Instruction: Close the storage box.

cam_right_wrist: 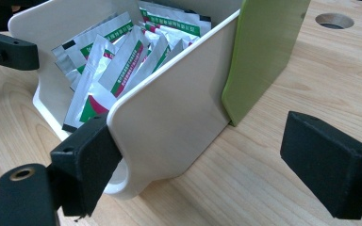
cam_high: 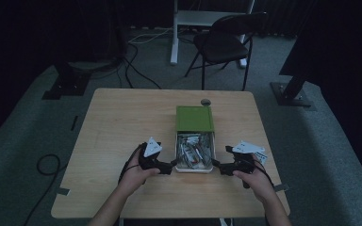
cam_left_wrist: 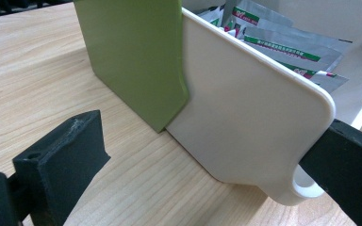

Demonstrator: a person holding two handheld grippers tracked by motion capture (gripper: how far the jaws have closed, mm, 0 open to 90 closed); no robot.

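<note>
A black folding chair is standing at the upper centre of the frame, just beside a white stand (its upright leg is reaching down to the grey carpet). Black cables are trailing across the floor at upper left. A round hole is showing near the table's far edge.

A cream-white drawer slides from an olive-green sleeve at its twelve o'clock, packed with silver foil sachets banded green, red and white. The jaws are matt black, and the table is pale wood-grain.
</note>
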